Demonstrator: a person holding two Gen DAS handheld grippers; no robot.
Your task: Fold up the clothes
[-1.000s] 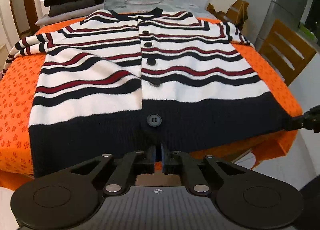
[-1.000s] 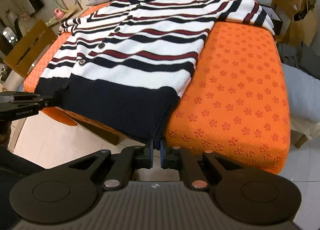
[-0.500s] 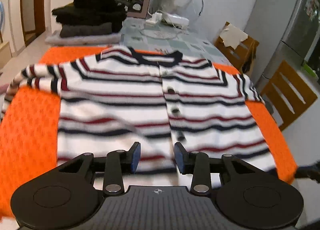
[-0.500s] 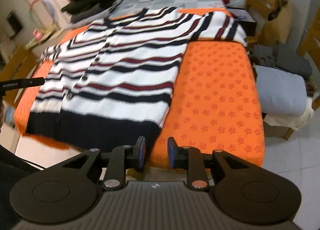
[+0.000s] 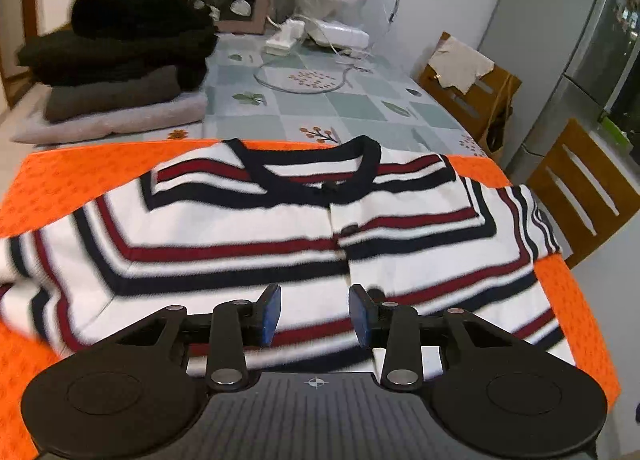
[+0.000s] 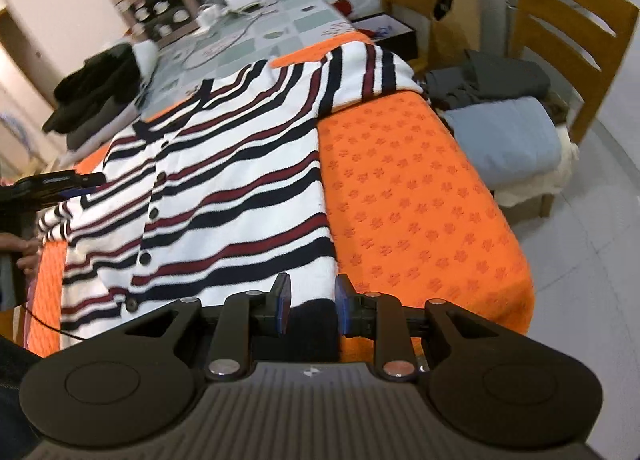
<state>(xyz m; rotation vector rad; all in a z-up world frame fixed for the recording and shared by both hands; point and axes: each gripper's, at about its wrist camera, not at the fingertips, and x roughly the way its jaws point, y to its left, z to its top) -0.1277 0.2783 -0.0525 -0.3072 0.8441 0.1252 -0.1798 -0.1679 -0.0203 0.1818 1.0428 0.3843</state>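
Observation:
A white cardigan (image 5: pixel 224 228) with navy and dark red stripes lies spread face up and buttoned on an orange mat (image 5: pixel 68 176). My left gripper (image 5: pixel 314 312) hovers open above its chest, fingers empty. In the right wrist view the same cardigan (image 6: pixel 240 196) stretches away to the left, one sleeve draped over the mat's far right corner. My right gripper (image 6: pixel 310 304) is open just above the cardigan's navy hem near its right edge, holding nothing. The left gripper (image 6: pixel 60 182) shows there at the far left edge.
A stack of folded dark clothes (image 5: pixel 116 60) sits at the back left on the checked tablecloth (image 5: pixel 320 104). Cables and a white appliance (image 5: pixel 340 32) lie behind. Wooden chairs (image 6: pixel 568 24) and folded garments (image 6: pixel 508 136) stand right of the table. A hand (image 6: pixel 20 252) shows at left.
Both grippers let go of the cardigan's navy hem and opened. They have risen and moved forward over the garment, the left one now above the chest.

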